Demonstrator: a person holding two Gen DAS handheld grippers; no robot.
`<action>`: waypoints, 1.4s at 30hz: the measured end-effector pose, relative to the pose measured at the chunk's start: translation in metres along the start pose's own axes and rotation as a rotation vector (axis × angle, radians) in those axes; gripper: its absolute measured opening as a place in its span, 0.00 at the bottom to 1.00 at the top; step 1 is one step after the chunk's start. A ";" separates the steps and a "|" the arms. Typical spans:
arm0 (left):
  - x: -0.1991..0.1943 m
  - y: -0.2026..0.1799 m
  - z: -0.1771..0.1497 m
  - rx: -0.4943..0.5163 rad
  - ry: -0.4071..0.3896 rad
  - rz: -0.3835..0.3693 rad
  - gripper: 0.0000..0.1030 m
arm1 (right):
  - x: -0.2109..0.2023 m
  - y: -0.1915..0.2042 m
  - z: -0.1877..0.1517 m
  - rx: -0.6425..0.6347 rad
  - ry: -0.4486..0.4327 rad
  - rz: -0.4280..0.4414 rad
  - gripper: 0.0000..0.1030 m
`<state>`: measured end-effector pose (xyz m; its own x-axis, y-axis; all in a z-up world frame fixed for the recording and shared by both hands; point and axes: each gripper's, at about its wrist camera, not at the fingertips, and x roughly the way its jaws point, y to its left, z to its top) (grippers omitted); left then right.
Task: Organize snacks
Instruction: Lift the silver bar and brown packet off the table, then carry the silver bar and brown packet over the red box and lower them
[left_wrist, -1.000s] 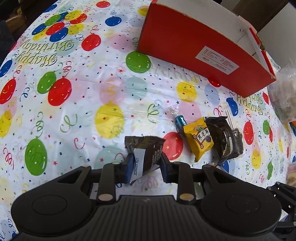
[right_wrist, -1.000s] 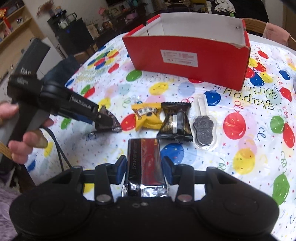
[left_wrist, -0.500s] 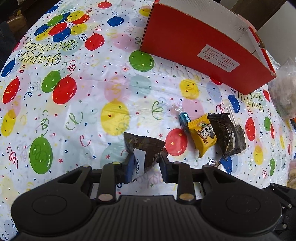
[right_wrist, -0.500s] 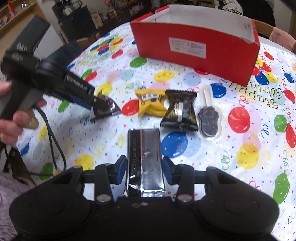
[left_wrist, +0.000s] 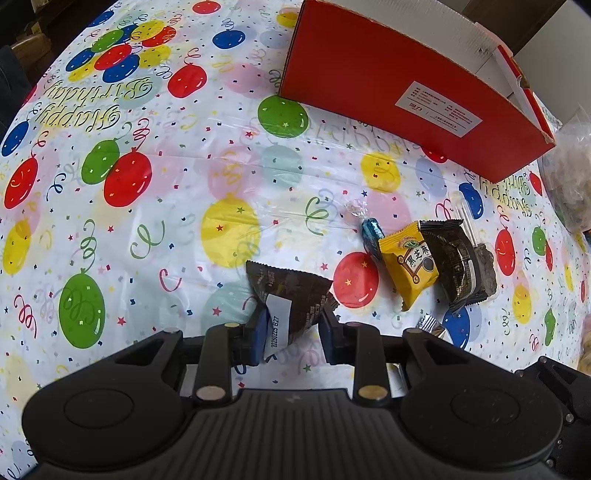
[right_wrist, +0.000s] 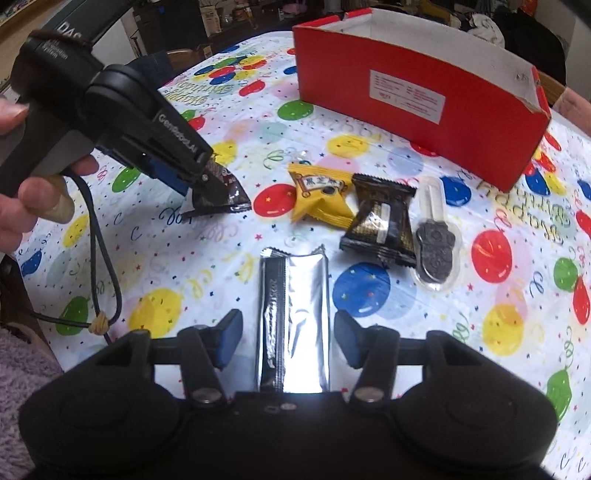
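A table under a birthday cloth (left_wrist: 155, 206) printed with balloons; on it, snacks and a red box (right_wrist: 417, 92) standing open at the far side, apart from the snacks.

The left gripper (left_wrist: 291, 325), held in a person's hand (right_wrist: 33, 192), is clamped on a dark brown packet (left_wrist: 295, 291); the pads press both sides of it; from the right wrist view the packet's lower corner is at the cloth, though whether it touches I cannot tell.

The right gripper (right_wrist: 288, 336) has just been opening; its jaws stand apart, a gap on each side of a silver bar (right_wrist: 293, 317) that lies flat on the cloth between them, its length pointing away from the camera; the pads do not touch it.

Beyond the bar, a row across the cloth: a yellow packet (right_wrist: 321, 199), then a black packet (right_wrist: 380, 221) touching it and overlapping its edge, then a dark lollipop (right_wrist: 436, 243) in clear wrap, just beside the black packet, stick toward the box; a small blue sweet (left_wrist: 370, 232) lies behind the yellow packet, nearer the box.

A clear bag (left_wrist: 570, 177) sits at the right edge of the left wrist view, past the box's end; a black cord (right_wrist: 99, 266) hangs from the left gripper.
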<state>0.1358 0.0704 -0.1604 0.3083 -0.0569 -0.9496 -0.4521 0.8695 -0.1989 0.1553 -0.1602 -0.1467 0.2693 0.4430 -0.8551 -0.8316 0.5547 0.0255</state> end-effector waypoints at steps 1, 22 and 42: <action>0.000 0.000 0.000 -0.001 0.001 0.000 0.28 | 0.001 0.002 0.001 -0.011 0.000 -0.004 0.53; 0.007 0.000 0.007 -0.029 0.024 -0.011 0.28 | 0.011 0.010 0.004 -0.093 -0.003 -0.061 0.40; -0.026 -0.013 0.008 -0.005 -0.024 -0.046 0.25 | -0.039 -0.023 0.019 0.140 -0.118 -0.028 0.40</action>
<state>0.1404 0.0645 -0.1314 0.3484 -0.0853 -0.9334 -0.4408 0.8640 -0.2434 0.1734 -0.1769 -0.1039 0.3532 0.5014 -0.7899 -0.7498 0.6566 0.0816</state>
